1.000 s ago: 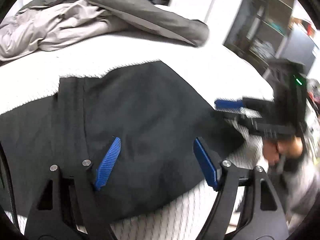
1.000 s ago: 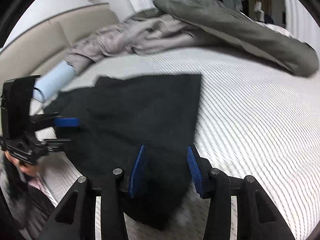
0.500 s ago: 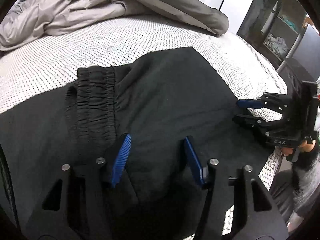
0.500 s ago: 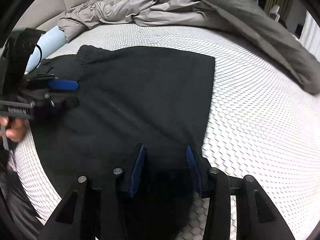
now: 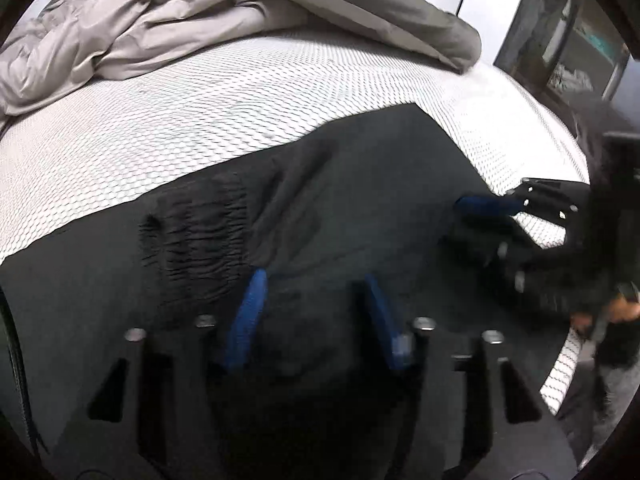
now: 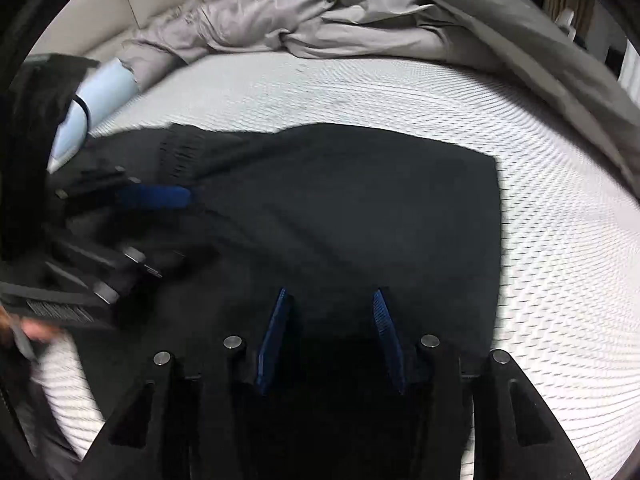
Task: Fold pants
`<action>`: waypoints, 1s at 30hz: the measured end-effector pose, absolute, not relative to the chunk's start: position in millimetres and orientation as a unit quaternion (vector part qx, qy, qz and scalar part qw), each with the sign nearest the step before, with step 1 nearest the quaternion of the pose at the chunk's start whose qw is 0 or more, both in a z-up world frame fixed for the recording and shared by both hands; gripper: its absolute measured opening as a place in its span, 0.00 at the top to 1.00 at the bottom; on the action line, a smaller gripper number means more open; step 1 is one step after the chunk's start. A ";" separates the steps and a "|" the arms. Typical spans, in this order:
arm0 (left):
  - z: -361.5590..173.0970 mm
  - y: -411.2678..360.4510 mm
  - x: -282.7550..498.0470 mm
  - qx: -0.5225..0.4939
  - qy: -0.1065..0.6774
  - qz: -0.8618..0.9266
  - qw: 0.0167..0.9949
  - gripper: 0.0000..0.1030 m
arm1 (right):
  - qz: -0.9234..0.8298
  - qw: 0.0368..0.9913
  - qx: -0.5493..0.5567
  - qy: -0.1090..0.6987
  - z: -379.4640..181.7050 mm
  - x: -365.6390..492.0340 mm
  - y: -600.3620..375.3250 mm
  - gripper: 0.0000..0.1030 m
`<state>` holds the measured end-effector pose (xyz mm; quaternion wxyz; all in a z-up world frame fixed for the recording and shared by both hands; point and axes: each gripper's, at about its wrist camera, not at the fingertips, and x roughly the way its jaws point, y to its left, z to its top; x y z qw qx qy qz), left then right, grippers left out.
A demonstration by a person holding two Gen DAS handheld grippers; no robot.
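Left wrist view looks down on black pants [image 5: 360, 200] spread flat on the white mesh-patterned mattress [image 5: 200, 112], with the gathered elastic waistband [image 5: 196, 236] lying just ahead and to the left of the left gripper [image 5: 312, 312]. Its blue pads [image 5: 246, 320] are partly apart and closing, dark cloth lying between them at the near edge; whether they already press on it I cannot tell through the blur. The right gripper [image 6: 330, 332], seen from its own camera, stands with its fingers half apart over the near edge of the same garment, black fabric between and under them, and a true pinch cannot be made out either. The pants run crosswise in front of both tools, waistband toward the left hand's side and the straight cut edge [image 6: 498, 208] toward the right. Each gripper sits at the near long edge, so the likely fold carries that edge away toward the far edge, beside the crumpled grey duvet [image 6: 320, 12]. The left gripper is the nearer to the waistband, the right to the leg end. A pale blue roll [image 6: 96, 96] lies beyond the waistband.
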<state>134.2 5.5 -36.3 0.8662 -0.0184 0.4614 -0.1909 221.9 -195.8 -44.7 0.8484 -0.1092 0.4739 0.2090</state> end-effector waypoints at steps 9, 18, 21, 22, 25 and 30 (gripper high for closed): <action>-9.2 31.4 108.4 -0.024 0.425 -0.166 0.890 0.60 | 0.117 0.888 -0.061 0.441 -18.8 220.9 -253.2 0.56; -39.4 0.1 149.8 -0.002 0.451 -0.171 0.876 0.61 | 0.203 0.865 -0.078 0.453 -35.4 237.4 -186.7 0.54; -39.0 23.0 150.9 -0.040 0.449 -0.193 0.872 0.71 | 0.178 0.861 -0.131 0.459 -59.0 250.5 -188.7 0.54; -38.4 25.4 151.9 -0.046 0.449 -0.195 0.871 0.71 | 0.169 0.863 -0.136 0.457 -56.4 250.4 -192.1 0.54; -37.2 25.7 141.1 -0.014 0.442 -0.187 0.877 0.71 | 0.086 0.873 -0.187 0.443 -57.8 248.3 -214.8 0.45; -19.0 30.8 131.6 -0.017 0.436 -0.151 0.887 0.70 | 0.100 0.888 -0.101 0.437 -43.1 246.5 -244.4 0.46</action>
